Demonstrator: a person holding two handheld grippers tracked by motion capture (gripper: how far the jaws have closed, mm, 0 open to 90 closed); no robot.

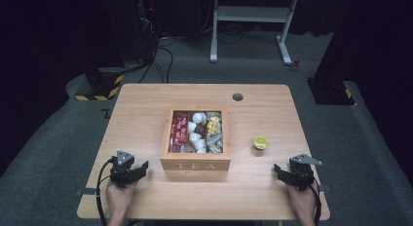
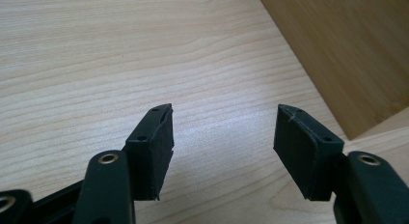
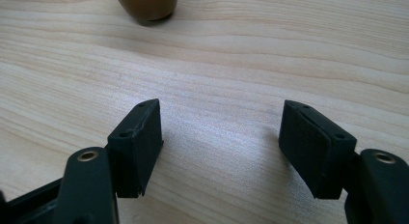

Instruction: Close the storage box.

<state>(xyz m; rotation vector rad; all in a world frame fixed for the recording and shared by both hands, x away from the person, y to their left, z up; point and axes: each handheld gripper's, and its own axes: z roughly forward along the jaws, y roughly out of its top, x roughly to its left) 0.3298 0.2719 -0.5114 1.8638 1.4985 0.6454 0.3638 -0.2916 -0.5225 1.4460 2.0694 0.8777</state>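
Tea box (image 1: 195, 163) mid-table, open, packets and pods inside; my left gripper (image 1: 139, 171) rests near-left of it, jaws apart over bare wood; small yellow-green cup (image 1: 260, 142) right of box; my right gripper (image 1: 281, 171) near-right, jaws apart, empty.

Wooden bench (image 1: 146, 104) with an open box (image 1: 195, 163) marked TEA at centre — packets and cups inside. A yellow-green cup (image 1: 261, 142) stands right of it. Left tool (image 1: 139, 170) and right tool (image 1: 278, 169) rest near the front edge — jaws apart.
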